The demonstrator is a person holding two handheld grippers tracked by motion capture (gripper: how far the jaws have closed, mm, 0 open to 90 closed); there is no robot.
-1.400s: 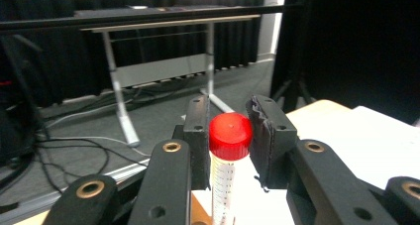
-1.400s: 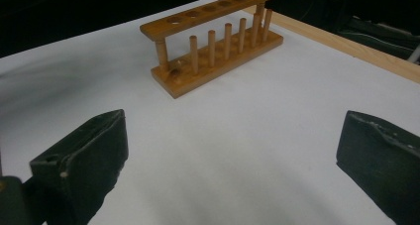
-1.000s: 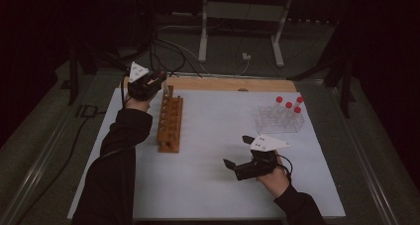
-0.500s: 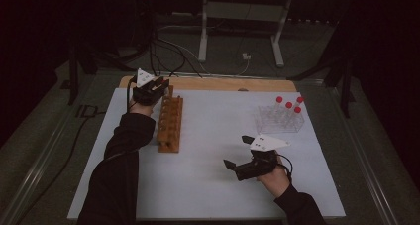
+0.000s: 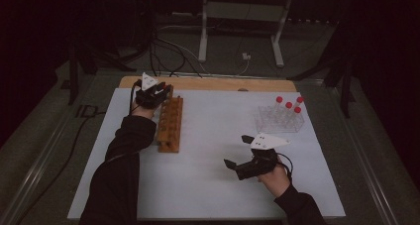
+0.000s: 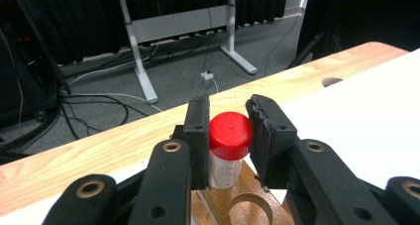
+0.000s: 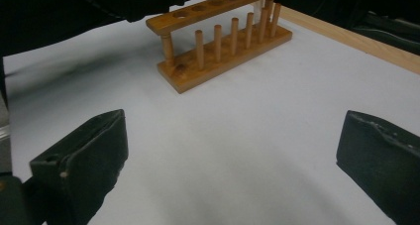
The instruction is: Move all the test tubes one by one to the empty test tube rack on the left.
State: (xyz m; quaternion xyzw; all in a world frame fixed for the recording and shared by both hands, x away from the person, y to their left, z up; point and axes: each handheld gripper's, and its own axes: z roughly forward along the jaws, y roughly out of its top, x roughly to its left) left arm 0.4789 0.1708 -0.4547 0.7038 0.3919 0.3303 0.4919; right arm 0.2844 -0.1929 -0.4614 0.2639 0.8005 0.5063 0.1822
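At the far end of the wooden rack (image 5: 170, 124), the left gripper (image 6: 229, 136) is clamped on a red-capped tube (image 6: 227, 153), its 2 jaws pressed against the cap and the top of the clear, graduated body; the tube hangs upright over the rack's last hole (image 6: 251, 207), whose rim curves just beneath it; the right gripper (image 5: 238, 151) rests near the middle of the sheet with its jaws spread wide and nothing between them, pointed toward the rack.

From here the likeliest fault, as I judge it, is a miss at the hole; the tube's lower end is hidden behind the jaws, so whether it is centred cannot be told, and a tip that meets the rim would tilt the tube in the grip or shove the light rack, which nothing holds down; a grip this high on the cap may also let the tube swing; letting go before the tube is seated could let it topple.

A white sheet (image 5: 213, 185) covers most of a pale wooden table (image 6: 99, 145); a clear rack (image 5: 277, 121) with 4 more red-capped tubes stands at the far right; beyond the table lie grey floor (image 6: 188, 81), loose cables (image 6: 94, 98), a white stand's legs (image 6: 141, 76) and dark curtains.
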